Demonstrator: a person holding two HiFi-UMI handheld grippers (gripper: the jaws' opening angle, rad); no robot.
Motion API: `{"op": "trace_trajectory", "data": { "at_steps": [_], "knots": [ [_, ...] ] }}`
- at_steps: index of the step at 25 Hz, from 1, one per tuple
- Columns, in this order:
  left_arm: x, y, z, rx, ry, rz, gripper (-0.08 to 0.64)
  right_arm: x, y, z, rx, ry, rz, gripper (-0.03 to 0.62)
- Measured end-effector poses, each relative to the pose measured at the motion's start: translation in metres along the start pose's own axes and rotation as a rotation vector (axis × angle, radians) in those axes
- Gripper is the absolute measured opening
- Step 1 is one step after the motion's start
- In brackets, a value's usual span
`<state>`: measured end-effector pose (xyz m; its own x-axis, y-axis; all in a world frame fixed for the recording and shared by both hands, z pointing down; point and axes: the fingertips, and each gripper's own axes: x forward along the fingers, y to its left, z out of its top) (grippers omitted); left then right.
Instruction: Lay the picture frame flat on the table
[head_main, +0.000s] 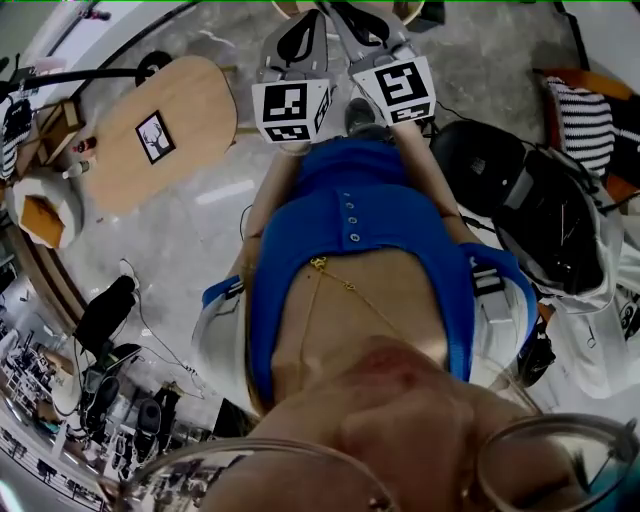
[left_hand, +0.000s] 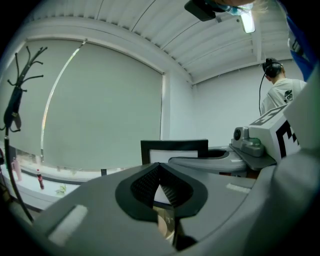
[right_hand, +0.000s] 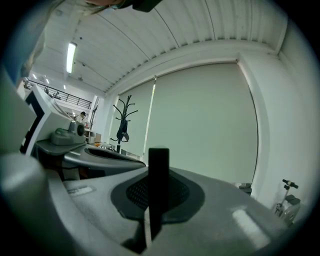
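Right hand-held gripper (right_hand: 159, 181) pinches picture frame (right_hand: 159, 159), left hand-held gripper (left_hand: 160, 174) pressed together, wooden table (head_main: 195, 90) nearby.

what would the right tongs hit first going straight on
Nothing close: beyond the frame the right tongs grip, the way looks free as far as the pale blind, though depth is hard to judge.
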<state>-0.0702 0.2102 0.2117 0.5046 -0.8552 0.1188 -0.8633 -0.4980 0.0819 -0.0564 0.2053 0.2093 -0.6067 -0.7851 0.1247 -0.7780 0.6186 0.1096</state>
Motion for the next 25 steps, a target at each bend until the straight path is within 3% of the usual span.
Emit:
{"op": "trace_trajectory", "data": {
  "at_steps": [10,25],
  "knots": [
    [0.112,0.021,0.016,-0.007,0.011,0.056,-0.003,0.059,-0.101,-0.007,0.010,0.015,0.055,0.011],
    [0.156,0.014,0.000,-0.022,0.044,0.095,-0.003,0.074,-0.139,-0.037,0.023,0.050,0.123,0.011]
  ]
}}
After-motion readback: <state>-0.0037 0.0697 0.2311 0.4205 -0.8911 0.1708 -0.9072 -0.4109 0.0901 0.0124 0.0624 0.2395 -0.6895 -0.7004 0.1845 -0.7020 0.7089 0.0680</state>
